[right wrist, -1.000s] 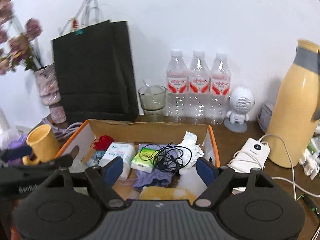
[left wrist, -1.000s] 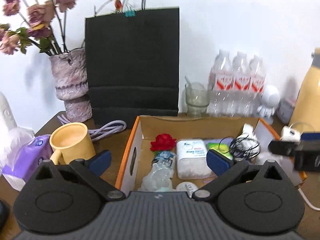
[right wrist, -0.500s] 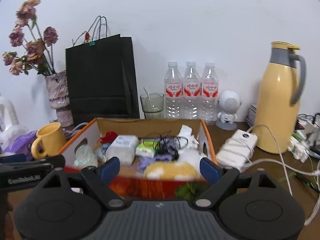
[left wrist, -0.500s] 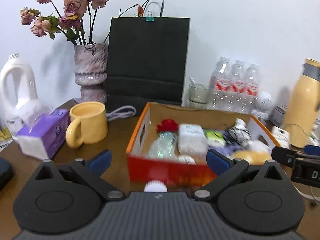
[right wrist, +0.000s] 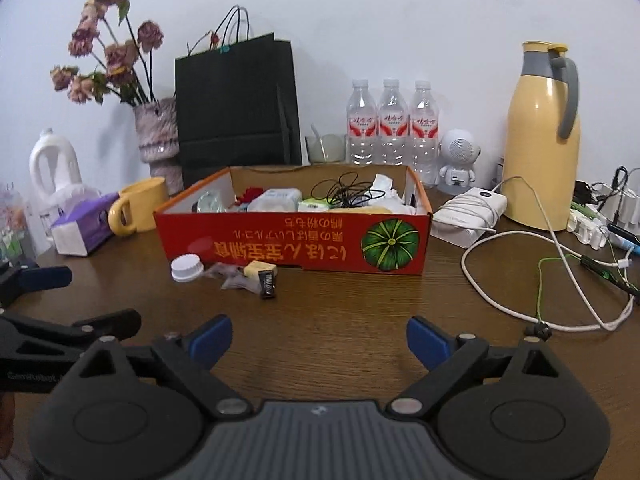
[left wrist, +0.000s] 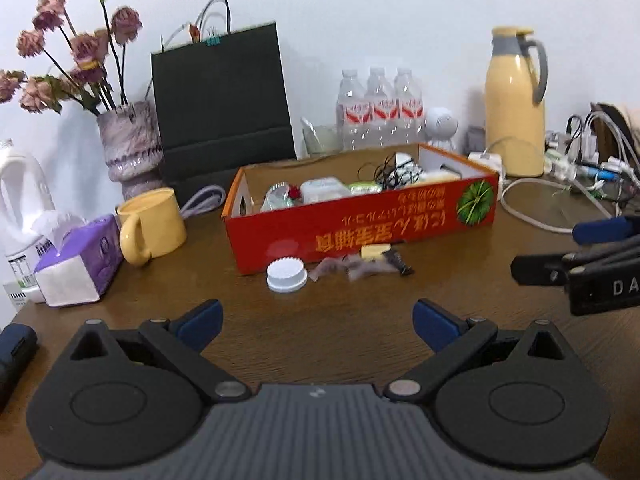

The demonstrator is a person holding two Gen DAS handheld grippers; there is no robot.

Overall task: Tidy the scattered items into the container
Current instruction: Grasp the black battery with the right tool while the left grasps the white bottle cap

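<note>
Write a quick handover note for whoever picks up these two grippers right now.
Left gripper: open, empty.
Right gripper: open, empty, jaws just widened.
Both hover over the table in front of the box.
Done: tissues, cable, red flower and more already lie in the box.
Left: white cap, crumpled wrapper, yellow block and small black piece still on the table by the box front.
</note>
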